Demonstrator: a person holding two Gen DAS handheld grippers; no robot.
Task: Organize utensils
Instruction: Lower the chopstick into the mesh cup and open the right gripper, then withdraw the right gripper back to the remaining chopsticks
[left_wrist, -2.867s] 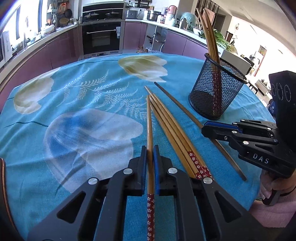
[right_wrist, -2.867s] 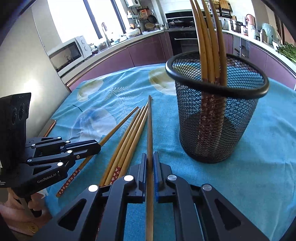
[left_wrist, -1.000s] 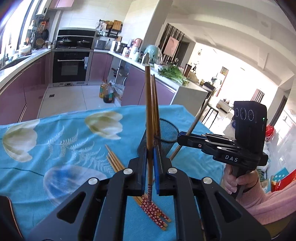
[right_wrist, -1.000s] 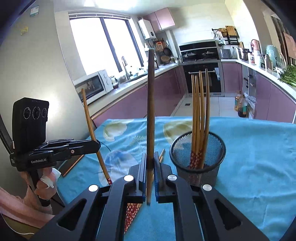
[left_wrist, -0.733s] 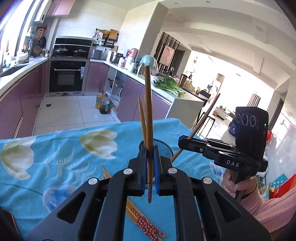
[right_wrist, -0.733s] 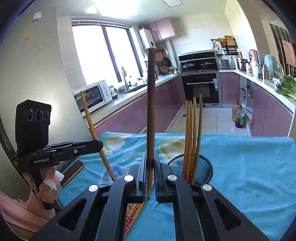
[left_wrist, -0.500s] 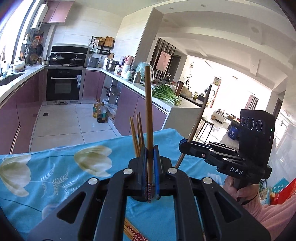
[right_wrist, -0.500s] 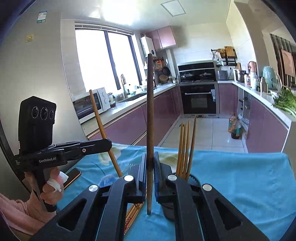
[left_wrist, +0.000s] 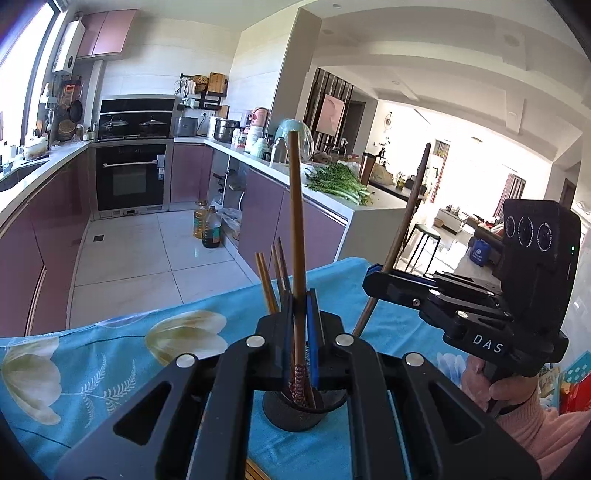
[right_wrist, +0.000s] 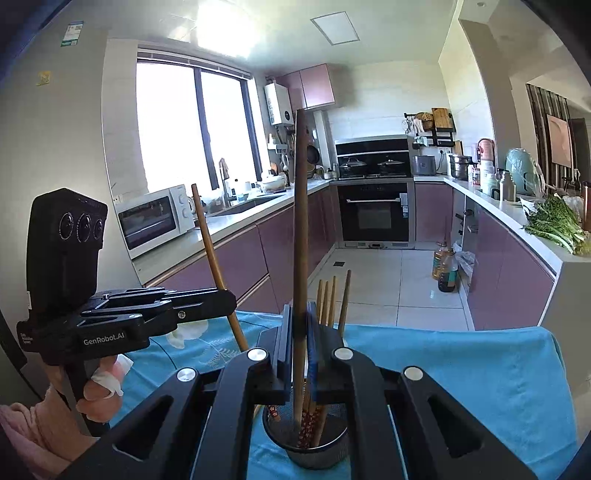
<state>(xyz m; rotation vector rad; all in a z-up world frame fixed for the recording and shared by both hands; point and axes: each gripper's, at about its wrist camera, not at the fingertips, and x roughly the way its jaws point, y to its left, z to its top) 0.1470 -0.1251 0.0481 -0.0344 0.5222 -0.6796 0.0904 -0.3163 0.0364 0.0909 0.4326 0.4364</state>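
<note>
My left gripper (left_wrist: 299, 301) is shut on a light wooden chopstick (left_wrist: 295, 221) held upright, its red patterned end hanging inside the rim of the black mesh holder (left_wrist: 295, 415). Beside it, my right gripper (right_wrist: 300, 312) is shut on a darker chopstick (right_wrist: 300, 221), also upright, with its lower end inside the same holder (right_wrist: 308, 446). Several chopsticks (right_wrist: 328, 295) stand in the holder. Each view shows the other gripper from the side: the right gripper (left_wrist: 371, 280) with its dark stick (left_wrist: 406, 221), the left gripper (right_wrist: 231, 297) with its light stick (right_wrist: 210, 251).
The holder stands on a blue flowered tablecloth (left_wrist: 110, 354) near the table's far edge (right_wrist: 443, 328). Beyond lie a tiled kitchen floor, purple cabinets, an oven (right_wrist: 373, 210) and oil bottles (left_wrist: 207, 229). A hand in a pink sleeve (left_wrist: 517, 402) grips each handle.
Both grippers have lifted their chopsticks off the table, turned them upright and carried them over the holder. Over the last second both rose further, and the stick ends now hang in its mouth.
</note>
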